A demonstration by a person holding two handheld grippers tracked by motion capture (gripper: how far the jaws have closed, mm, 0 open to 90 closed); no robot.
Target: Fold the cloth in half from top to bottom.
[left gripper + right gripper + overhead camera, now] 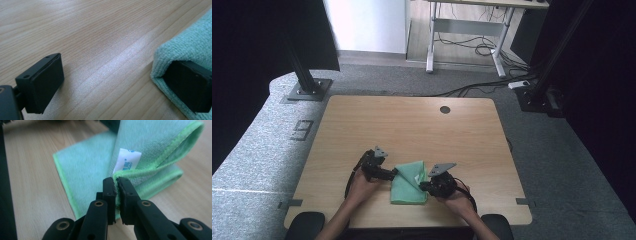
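Note:
A green microfibre cloth (408, 189) lies partly folded on the wooden table (412, 125), near its front edge. My right gripper (425, 186) is shut on a hemmed edge of the cloth (85, 167) and holds that flap raised over the flat part; a white care label (126, 161) hangs just beyond the jaws of the right gripper (116, 185). My left gripper (394, 173) sits at the cloth's left edge. In the left gripper view the left gripper (115, 85) stands wide open above bare wood, and the cloth (190, 45) drapes around its right-hand jaw.
A round cable hole (445, 109) sits at the table's far middle. Black frame posts (304, 75) stand on the grey floor at the far corners, and a white desk (472, 30) with cables beneath is behind. The person's forearms reach in over the front edge.

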